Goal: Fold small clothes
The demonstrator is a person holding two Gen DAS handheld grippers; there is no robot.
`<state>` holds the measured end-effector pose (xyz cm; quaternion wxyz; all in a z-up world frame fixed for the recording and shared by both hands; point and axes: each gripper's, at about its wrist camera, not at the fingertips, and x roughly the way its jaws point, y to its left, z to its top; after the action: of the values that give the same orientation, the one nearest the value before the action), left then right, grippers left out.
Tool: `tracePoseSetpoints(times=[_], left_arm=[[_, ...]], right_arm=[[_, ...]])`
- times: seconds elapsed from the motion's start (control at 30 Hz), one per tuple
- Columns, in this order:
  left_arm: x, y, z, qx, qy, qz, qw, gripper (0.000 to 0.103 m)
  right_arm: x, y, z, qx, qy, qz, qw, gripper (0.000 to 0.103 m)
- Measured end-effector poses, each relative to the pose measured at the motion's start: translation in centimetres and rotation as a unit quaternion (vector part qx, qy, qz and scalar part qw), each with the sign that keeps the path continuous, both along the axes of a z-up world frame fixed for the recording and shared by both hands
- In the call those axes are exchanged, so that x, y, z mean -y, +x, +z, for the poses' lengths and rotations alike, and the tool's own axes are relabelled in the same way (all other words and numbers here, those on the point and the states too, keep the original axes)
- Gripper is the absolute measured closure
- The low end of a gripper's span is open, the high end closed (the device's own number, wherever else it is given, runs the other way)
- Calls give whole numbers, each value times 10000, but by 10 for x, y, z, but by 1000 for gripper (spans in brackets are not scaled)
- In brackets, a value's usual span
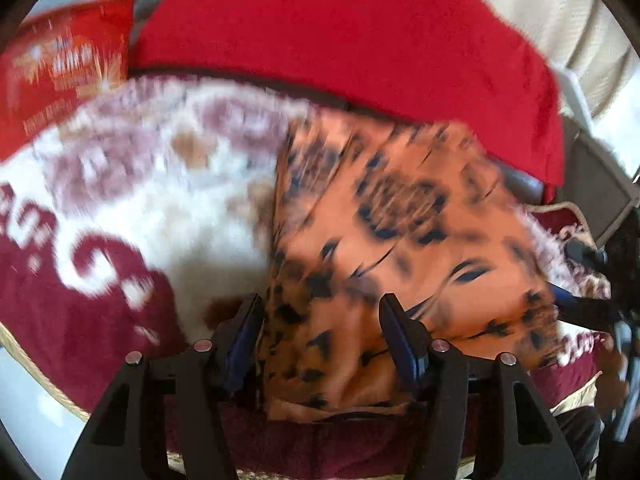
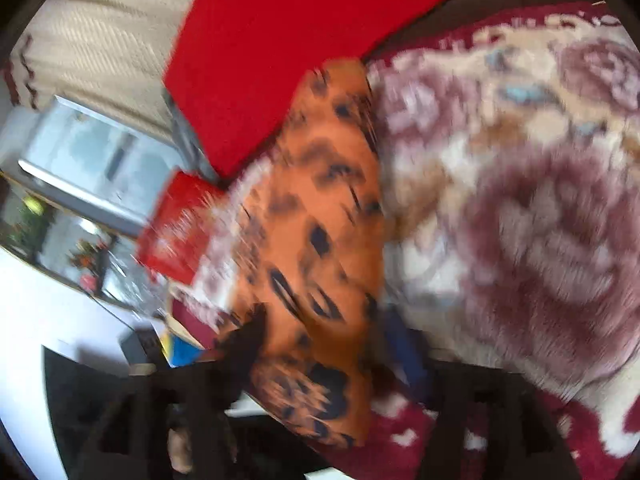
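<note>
While lying spread on patterned blanket point(image 1: 120, 208), orange leopard-print garment point(image 1: 400, 232) looks thin, soft, light, likely slippery; best taken at hem or corner, near edge. Left tongs point(image 1: 320, 340) apart, cloth lying between fingers, no clamp seen. Right tongs point(image 2: 324, 364) blurred, fingers apart astride garment's near end, no clear pinch. Beyond garment: red cloth point(image 1: 340, 40) bordering far edge, red packet point(image 1: 68, 60) at blanket's corner. Plush blanket may drag on fabric; red cloth close enough to get caught in fold.
</note>
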<state>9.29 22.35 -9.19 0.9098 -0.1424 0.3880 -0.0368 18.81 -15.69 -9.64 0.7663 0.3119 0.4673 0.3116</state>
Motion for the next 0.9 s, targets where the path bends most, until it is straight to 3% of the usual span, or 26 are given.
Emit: tracePoseSetpoints(times=[0.07, 0.17, 0.2, 0.23, 0.27, 0.3, 0.37, 0.4, 0.43, 0.47, 0.5, 0.57, 0.63, 0.73, 0.77, 0.8, 0.83, 0.9], left_arm=[[10, -8, 19, 358, -73, -169, 9992, 42], [29, -2, 25, 471, -55, -524, 9975, 41], [34, 6, 15, 268, -20, -528, 9982, 41], [40, 15, -3, -172, 21, -573, 9982, 41], [43, 19, -17, -432, 50, -640, 9970, 41], [46, 16, -22, -330, 133, -655, 9972, 41], [50, 10, -21, -175, 297, -693, 9970, 41], [49, 12, -22, -217, 301, -705, 9968, 41], [47, 11, -22, -222, 257, -733, 9967, 41], [45, 9, -21, -209, 201, -747, 9968, 41], [41, 7, -18, -192, 122, -747, 9969, 41], [32, -1, -13, -77, -111, -708, 9974, 41], [27, -3, -14, -97, -227, -686, 9973, 41], [31, 3, -24, -255, -144, -776, 9966, 41], [30, 3, -23, -263, -189, -784, 9964, 41], [28, 3, -22, -295, -291, -779, 9961, 41], [22, 2, -19, -301, -473, -769, 9955, 41], [-1, -4, -5, -104, -923, -645, 9936, 41]], right_arm=[[4, 14, 9, 59, 169, -197, 9996, 20], [-13, 53, -5, -418, 254, -11, 9988, 20], [-24, 65, -15, -638, 260, 181, 9975, 25], [-34, 72, -22, -775, 185, 271, 9965, 52], [-42, 74, -20, -702, -9, 328, 9970, 63], [-52, 69, -4, -311, -304, 388, 9983, 72], [-70, 46, 24, 494, -1138, 333, 9917, 73], [-79, 46, 25, 649, -1543, 267, 9855, 73], [-82, 50, 8, 465, -1887, 205, 9807, 73], [-80, 58, -4, 211, -1744, 145, 9843, 71], [-70, 60, -11, 53, -1257, 79, 9920, 67], [-63, 60, -8, -30, -783, 59, 9969, 50], [-61, 63, 4, 69, -578, -77, 9983, 25], [-54, 85, 7, 89, -237, -432, 9987, 18], [-68, 103, -5, -239, -301, -246, 9990, 21], [-82, 118, -20, -550, -430, 97, 9975, 62], [-92, 124, -27, -620, -641, 230, 9957, 66], [-104, 114, -6, -123, -928, 147, 9955, 69]])
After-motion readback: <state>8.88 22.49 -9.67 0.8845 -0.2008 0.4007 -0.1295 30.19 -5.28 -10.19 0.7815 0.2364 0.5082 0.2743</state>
